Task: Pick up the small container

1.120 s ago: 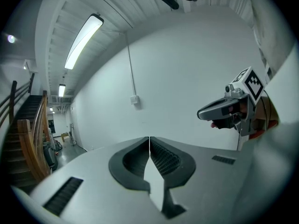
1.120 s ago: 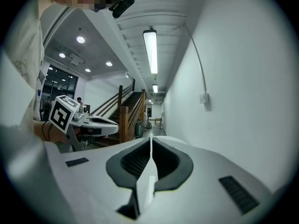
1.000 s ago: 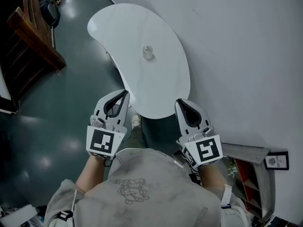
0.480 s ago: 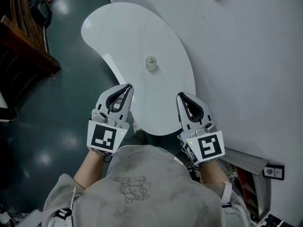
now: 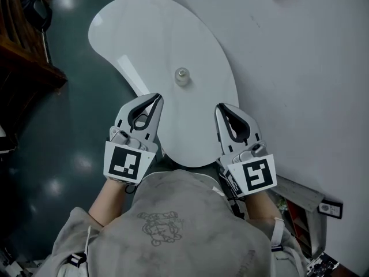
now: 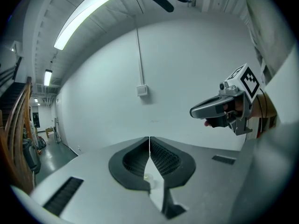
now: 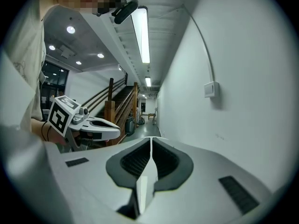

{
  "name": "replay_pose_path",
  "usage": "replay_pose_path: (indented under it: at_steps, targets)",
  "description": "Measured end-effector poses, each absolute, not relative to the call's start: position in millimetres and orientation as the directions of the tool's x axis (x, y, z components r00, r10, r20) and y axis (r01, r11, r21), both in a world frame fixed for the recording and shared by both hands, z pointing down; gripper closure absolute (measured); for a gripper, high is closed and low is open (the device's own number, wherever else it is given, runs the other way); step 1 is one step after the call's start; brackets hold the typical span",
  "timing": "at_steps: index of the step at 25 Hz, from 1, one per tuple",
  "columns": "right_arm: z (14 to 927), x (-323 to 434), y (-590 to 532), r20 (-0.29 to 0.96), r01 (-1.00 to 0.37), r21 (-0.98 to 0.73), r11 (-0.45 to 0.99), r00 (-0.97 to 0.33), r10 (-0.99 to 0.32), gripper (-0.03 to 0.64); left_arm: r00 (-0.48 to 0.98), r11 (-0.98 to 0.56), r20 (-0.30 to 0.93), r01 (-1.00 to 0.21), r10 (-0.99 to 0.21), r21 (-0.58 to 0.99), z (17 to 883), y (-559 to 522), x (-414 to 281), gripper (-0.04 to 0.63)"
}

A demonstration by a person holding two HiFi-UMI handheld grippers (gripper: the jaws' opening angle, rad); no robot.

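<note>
While both tools are held at the near end of the bench (image 5: 150, 33), neither has made contact with the task item. Nearest the camera, the person's grey top fills the lower frame, with a hand behind each marker cube.

The left tongs (image 5: 155, 98) are clenched. Their own view shows the ribbed pads pressed together along one line, with nothing gripped. The right tongs (image 5: 221, 107) are likewise clenched and empty. The left tips overhang the bench's near left edge, and the right tips sit over its near right edge, close to the wall (image 5: 300, 62).

Further out, the small container (image 5: 182, 75) stands upright and alone on the bench top, well apart from both tools. It lies at about 1 o'clock from the left tongs, 11 o'clock from the right tongs and roughly 12 o'clock from the person. It appears to be a clear, capped jar; finer detail cannot be made out. Beyond it the white bench top runs to its rounded far end at 11 o'clock, with dark floor (image 5: 63, 120) to the left.

Assessment: approach stage only. Nothing toward the pick is done beyond positioning. Outstanding steps are to open one pair of tongs, advance to the container, close on it and lift it off the bench. Neither pair can take it while shut.
</note>
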State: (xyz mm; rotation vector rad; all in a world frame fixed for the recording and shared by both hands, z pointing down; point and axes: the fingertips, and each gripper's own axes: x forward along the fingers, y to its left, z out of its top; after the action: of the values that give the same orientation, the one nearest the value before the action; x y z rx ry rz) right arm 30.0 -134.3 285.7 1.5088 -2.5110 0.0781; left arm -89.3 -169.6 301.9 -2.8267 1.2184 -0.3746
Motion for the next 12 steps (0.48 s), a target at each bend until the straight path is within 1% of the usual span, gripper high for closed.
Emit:
replay_pose_path:
  at_steps: [12]
  targets:
    - [285,58,-149,0.173,-0.837,0.038,0.545,-0.532,-0.829,0.583,0.570,-0.609,0.241,-0.781,-0.785,-0.135,310,-166,-70,0.577]
